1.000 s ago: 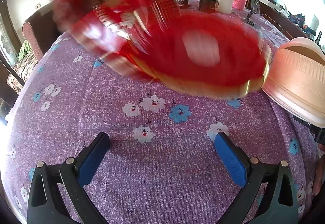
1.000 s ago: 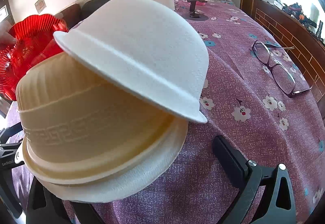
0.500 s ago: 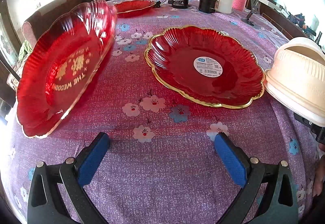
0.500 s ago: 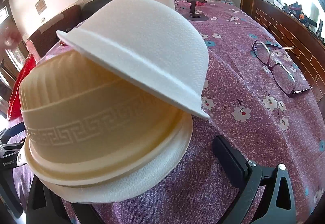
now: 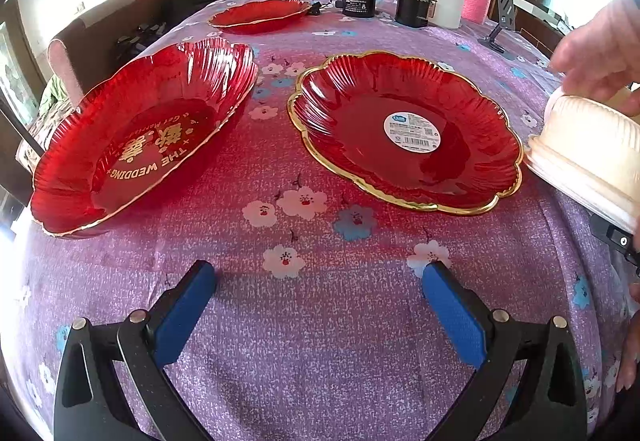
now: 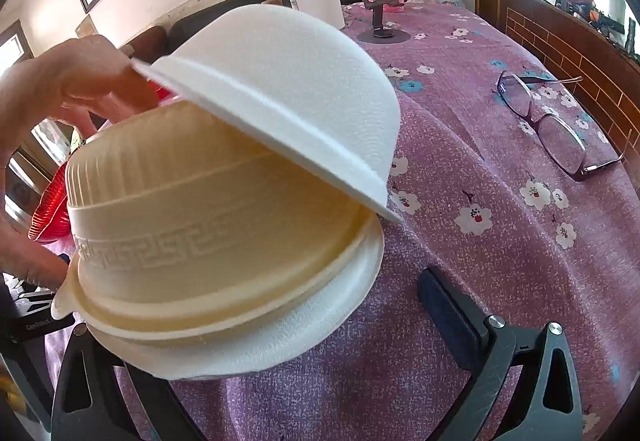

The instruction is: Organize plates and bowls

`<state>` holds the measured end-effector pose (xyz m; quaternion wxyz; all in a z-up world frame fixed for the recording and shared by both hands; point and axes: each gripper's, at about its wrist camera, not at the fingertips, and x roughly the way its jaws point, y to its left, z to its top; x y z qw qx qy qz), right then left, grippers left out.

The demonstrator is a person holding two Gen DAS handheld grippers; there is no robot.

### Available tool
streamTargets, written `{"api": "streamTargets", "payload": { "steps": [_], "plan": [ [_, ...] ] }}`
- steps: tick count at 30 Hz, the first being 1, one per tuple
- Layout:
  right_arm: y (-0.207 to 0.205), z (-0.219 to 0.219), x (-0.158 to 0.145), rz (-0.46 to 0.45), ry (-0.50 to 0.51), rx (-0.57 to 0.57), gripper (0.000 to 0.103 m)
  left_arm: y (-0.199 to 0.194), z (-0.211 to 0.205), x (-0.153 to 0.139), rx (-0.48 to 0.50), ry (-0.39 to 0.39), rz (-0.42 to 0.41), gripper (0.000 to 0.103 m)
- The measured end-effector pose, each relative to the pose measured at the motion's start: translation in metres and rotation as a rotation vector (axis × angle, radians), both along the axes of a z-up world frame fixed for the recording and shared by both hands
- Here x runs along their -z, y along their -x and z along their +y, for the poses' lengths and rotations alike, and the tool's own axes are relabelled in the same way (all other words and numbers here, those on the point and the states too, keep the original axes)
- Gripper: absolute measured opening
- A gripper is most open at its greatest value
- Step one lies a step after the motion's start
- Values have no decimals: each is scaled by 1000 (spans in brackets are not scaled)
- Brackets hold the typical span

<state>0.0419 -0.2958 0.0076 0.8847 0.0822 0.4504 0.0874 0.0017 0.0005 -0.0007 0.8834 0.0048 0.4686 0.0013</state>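
- The left tool [image 5: 320, 305] hangs over the desk [image 5: 320, 361], its blue fingers wide apart, gripping nothing.
- Three red plates lie on the cloth: one at the left [image 5: 144, 133], one in the middle [image 5: 404, 129], one far back [image 5: 260, 15].
- The right tool [image 6: 256, 321] stands spread, with upturned stacked bowls [image 6: 216, 225] between its fingers; I cannot tell if it grips them.
- A hand [image 6: 68, 89] touches the top white bowl [image 6: 288, 89], which sits tilted.

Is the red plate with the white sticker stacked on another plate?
No. The red plate with the white sticker lies alone on the tablecloth, apart from the wedding plate.
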Motion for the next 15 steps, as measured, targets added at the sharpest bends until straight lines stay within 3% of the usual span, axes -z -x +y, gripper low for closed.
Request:
{"api": "streamTargets", "payload": {
  "steps": [15],
  "plan": [
    [2, 0, 0, 0, 2, 3, 103, 0, 0, 0, 0, 0, 0, 103]
  ]
}}
